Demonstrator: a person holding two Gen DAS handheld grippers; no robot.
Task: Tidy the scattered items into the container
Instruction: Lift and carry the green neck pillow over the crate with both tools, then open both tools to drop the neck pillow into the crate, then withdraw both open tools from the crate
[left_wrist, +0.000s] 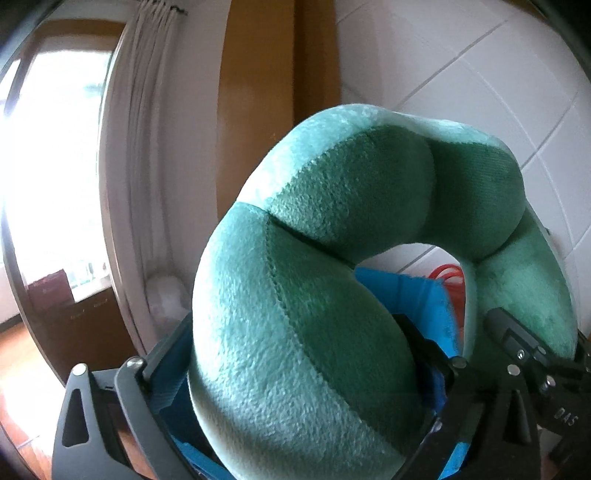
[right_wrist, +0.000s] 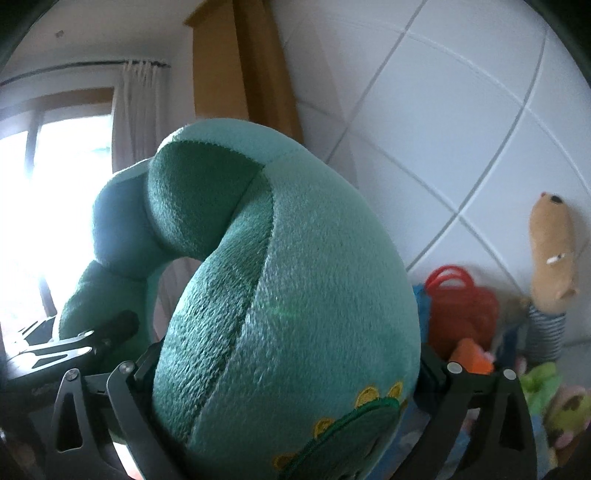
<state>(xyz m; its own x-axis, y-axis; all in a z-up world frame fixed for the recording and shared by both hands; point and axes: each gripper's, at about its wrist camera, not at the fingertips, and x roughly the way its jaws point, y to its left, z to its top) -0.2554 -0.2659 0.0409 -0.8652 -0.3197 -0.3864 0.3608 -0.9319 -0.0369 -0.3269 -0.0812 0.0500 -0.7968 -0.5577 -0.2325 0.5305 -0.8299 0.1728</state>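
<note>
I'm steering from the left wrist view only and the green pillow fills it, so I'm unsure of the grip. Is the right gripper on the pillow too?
Observer: Yes. In the right wrist view the right gripper is clamped across one end of the green neck pillow.
Operator: Any marking on that end?
Observer: A dark green embroidered patch with yellow dots sits low on it, near the fingers.
Operator: What lies beyond the pillow to the right?
Observer: A pile of toys against the tiled wall: a red handled bag and a tan plush in a striped top.
</note>
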